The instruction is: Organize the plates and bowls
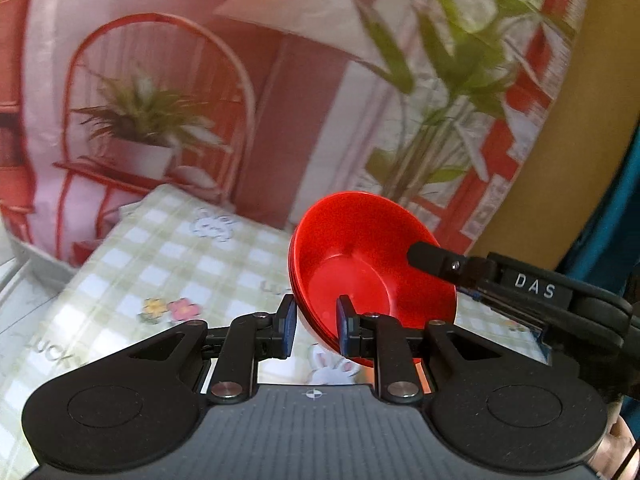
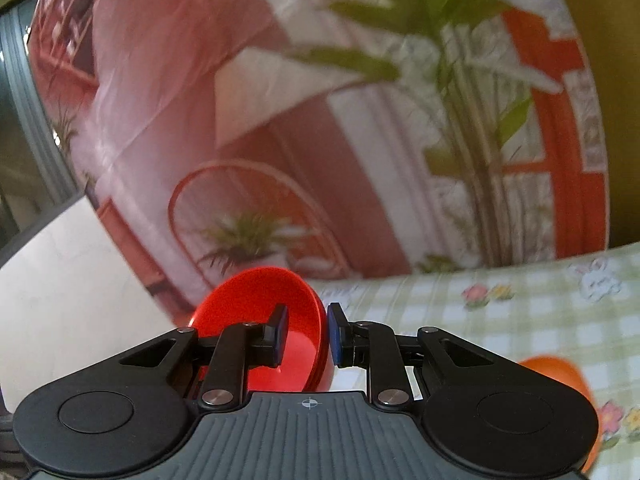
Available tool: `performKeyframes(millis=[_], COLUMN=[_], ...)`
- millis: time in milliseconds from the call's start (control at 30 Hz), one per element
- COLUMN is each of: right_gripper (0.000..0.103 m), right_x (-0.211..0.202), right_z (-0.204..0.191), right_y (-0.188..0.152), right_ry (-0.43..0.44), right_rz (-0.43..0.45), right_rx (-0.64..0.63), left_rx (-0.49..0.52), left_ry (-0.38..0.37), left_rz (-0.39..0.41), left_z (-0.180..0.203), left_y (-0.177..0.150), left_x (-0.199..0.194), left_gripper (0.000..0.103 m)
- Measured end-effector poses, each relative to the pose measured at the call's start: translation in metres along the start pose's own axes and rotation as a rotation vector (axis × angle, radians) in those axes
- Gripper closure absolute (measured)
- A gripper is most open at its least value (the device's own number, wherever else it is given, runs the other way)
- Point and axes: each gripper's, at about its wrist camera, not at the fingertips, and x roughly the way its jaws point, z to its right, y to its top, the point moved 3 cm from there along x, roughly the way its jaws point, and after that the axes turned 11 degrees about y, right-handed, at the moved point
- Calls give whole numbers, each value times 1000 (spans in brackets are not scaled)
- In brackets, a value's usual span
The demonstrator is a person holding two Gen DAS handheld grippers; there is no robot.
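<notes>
Nearest the left wrist camera, the left hand-held gripper is clamped on the near rim of a red bowl, one blue pad inside the wall and one outside. Layered edges at the rim suggest a nested stack of red bowls rather than one, though the number cannot be told. The right hand-held gripper is seen in that view pinching the far rim, its upper finger lying inside the bowl; its own camera confirms the grip, with the rim caught between its pads. The bowl is thus held by both grippers at opposite sides, tilted with its opening toward the left camera, and appears clear of the checked tablecloth on the tabletop. An orange dish is partly hidden behind the right gripper body, low on the cloth; whether it is a bowl or a plate cannot be told.

The step in hand is judged to be a two-handed carry toward wherever the bowls are to be gathered. To do it well, both clamps should be kept firm and the hands moved together, so that the rim is neither twisted nor pulled apart. The bowl should be brought level before it is lowered, set down flat, and only then released, one gripper at a time.
</notes>
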Motion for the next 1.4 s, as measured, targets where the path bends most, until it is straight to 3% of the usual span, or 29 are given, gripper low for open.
performKeyframes(millis=[300,567,867,1133,1400], right_gripper=[82,82,82,82,82], right_x=[-26,-44,-65,-77,-64], right_z=[56,106,148,175,183], right_y=[8,-9,-22,-33,-48], right_ry=[-64,-119,-180,-215,-217], right_rz=[38,38,64,61,13], right_rx=[45,138,215,263,293], left_rx=[75,150,262,322,349], left_ry=[-35,-50,-70,-128,-96], left_rz=[-49,-129,-164,-214,-263], left_z=[55,86,124,141,139], left_y=[-6,-26,-33,-42,-51], left_x=[33,65,91,111,129], left_gripper=[81,81,81,81,81])
